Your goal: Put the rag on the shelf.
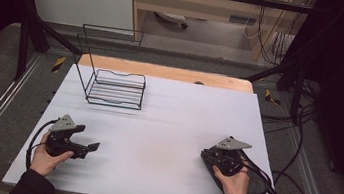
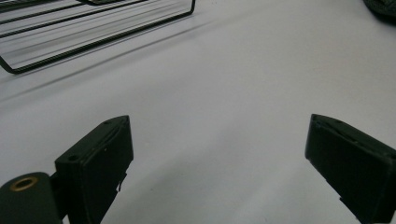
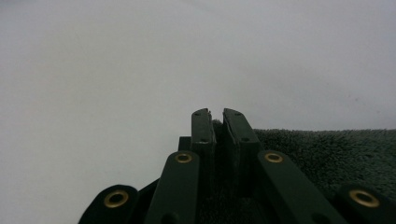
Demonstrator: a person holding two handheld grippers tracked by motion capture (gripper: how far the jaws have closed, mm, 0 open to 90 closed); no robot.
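My right gripper [image 3: 218,114] rests low on the white table top [image 1: 166,126] at the front right, held by a hand. Its jaws stand almost together, with the edge of a dark fuzzy towel [image 3: 327,154] pinched between them. In the high view that gripper [image 1: 206,158] points left. At the front left, a hand holds my left gripper [image 1: 88,137] pointing right. Its jaws are wide apart, and my left gripper [image 2: 217,154] has only bare table between them.
A black wire rack [image 1: 115,88] with a tall wire back stands at the far left of the table, and its base [image 2: 93,28] lies ahead of the left gripper. Cables trail off the table's right side. A wooden board edge [image 1: 163,70] runs behind the table top.
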